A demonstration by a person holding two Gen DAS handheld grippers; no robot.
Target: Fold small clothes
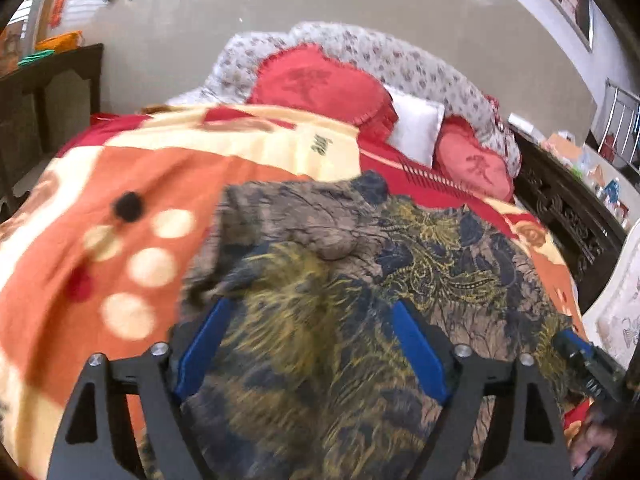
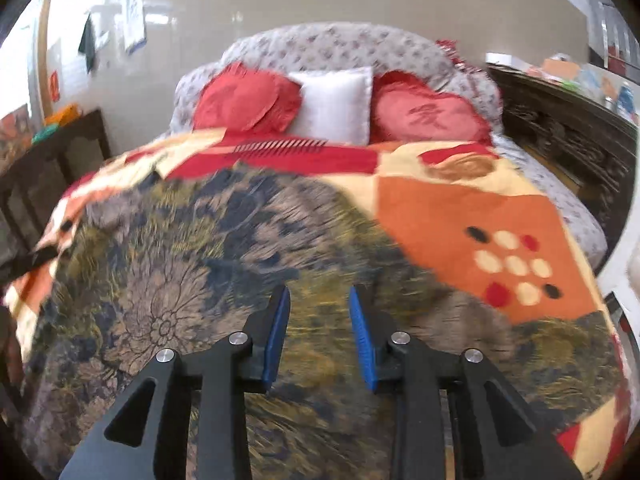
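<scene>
Brown cloth with dark blue and yellow leaf shapes, the garment (image 1: 320, 280), lay spread on the bed (image 2: 576, 216), on top of an orange, cream and red blanket (image 1: 120, 184). From the left wrist view, the left gripper (image 1: 312, 344) hung over the near part of the garment with its jaws wide apart, and nothing was caught between the blue pads (image 1: 200, 344); the cloth just showed below them. A rounded bump of cloth sat a bit further up the garment. From the right wrist view, the right gripper (image 2: 320, 340) was also over the garment, with its jaws partly apart and a clear gap between them. Nothing was pinched there either. A big flower shape showed on the cloth to the left of that gripper. At the head of the bed, two red pillows (image 2: 248, 100) sat on either side of a white pillow (image 2: 332, 104), all leaning on a flowery headboard (image 2: 340, 48). Dark wooden furniture (image 2: 560, 128) stood beside the bed, with small things on top too blurry to tell. No boxes or baskets could be made out. Both views were smeared by blur.
</scene>
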